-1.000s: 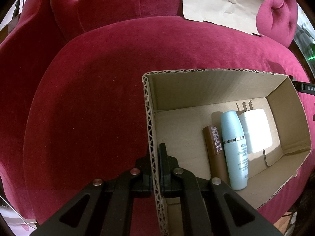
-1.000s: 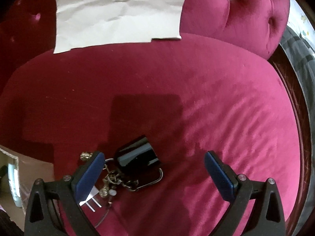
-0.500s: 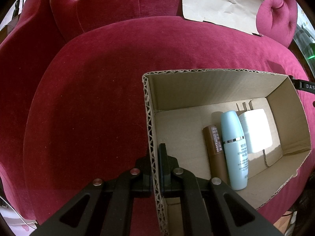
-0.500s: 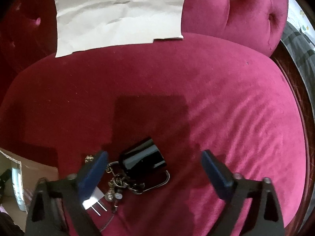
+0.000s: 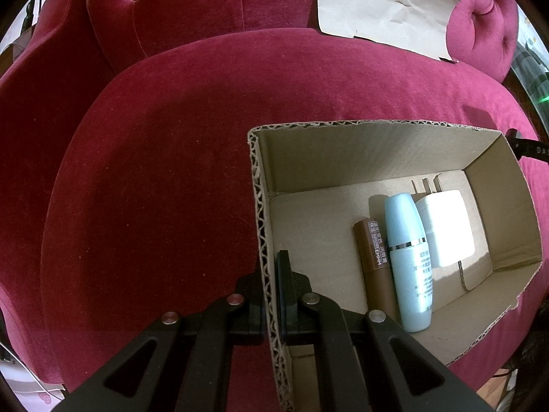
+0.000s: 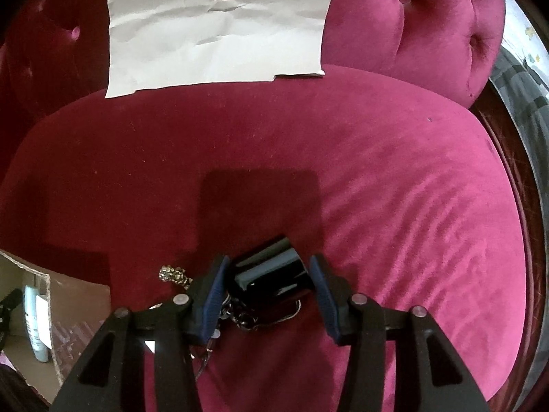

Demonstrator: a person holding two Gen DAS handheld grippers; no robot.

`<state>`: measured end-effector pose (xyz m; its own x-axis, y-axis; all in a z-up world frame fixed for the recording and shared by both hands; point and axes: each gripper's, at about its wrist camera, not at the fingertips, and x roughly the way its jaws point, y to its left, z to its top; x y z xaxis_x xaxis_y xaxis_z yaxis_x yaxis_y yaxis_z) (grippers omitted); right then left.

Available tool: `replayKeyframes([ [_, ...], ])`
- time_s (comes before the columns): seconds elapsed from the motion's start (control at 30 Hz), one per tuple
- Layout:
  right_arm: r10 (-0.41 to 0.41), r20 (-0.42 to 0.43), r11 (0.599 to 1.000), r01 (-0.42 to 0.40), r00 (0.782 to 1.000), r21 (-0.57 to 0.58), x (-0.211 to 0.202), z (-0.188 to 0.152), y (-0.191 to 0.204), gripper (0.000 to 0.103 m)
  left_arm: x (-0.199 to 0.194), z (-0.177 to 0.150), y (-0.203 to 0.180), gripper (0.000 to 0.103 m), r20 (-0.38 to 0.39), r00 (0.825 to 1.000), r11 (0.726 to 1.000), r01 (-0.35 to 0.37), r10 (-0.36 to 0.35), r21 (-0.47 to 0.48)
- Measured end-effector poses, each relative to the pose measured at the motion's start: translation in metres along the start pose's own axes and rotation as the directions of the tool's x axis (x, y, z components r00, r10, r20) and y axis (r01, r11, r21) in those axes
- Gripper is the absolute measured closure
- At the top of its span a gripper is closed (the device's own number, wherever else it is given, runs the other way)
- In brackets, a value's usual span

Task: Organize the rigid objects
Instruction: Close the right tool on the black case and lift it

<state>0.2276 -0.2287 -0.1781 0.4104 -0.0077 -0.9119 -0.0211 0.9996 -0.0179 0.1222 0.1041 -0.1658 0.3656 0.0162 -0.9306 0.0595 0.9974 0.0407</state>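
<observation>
Red velvet sofa seat (image 6: 394, 189), apparently creased paper (image 6: 216, 24) behind.

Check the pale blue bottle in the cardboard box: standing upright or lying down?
Lying down. The pale blue bottle rests on its side on the cardboard box floor, between a brown tube and a white charger.

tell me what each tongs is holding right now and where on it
Left tongs clamp the cardboard box by its near side wall. Right tongs are closing around the black key fob, not yet gripping.
</observation>
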Motion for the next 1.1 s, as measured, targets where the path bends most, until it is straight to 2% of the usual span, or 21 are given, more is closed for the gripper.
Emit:
replayKeyframes([
  [0.37, -0.012, 0.026, 1.0, 0.012, 1.0, -0.009, -0.035, -0.006, 0.004, 0.051, 0.0, 0.0, -0.001, 0.098, 0.004, 1.0, 1.0, 0.002, -0.002, -0.004],
  [0.73, -0.011, 0.045, 0.999, 0.013, 0.999, -0.043, -0.064, -0.01, 0.025, 0.051, 0.002, -0.002, 0.0, 0.098, 0.008, 1.0, 1.0, 0.002, -0.002, -0.004],
  [1.1, 0.046, 0.07, 0.995, -0.039, 0.996, -0.09, -0.096, -0.018, 0.064, 0.051, -0.001, -0.004, 0.003, 0.098, 0.01, 1.0, 1.0, 0.002, -0.001, -0.007],
])
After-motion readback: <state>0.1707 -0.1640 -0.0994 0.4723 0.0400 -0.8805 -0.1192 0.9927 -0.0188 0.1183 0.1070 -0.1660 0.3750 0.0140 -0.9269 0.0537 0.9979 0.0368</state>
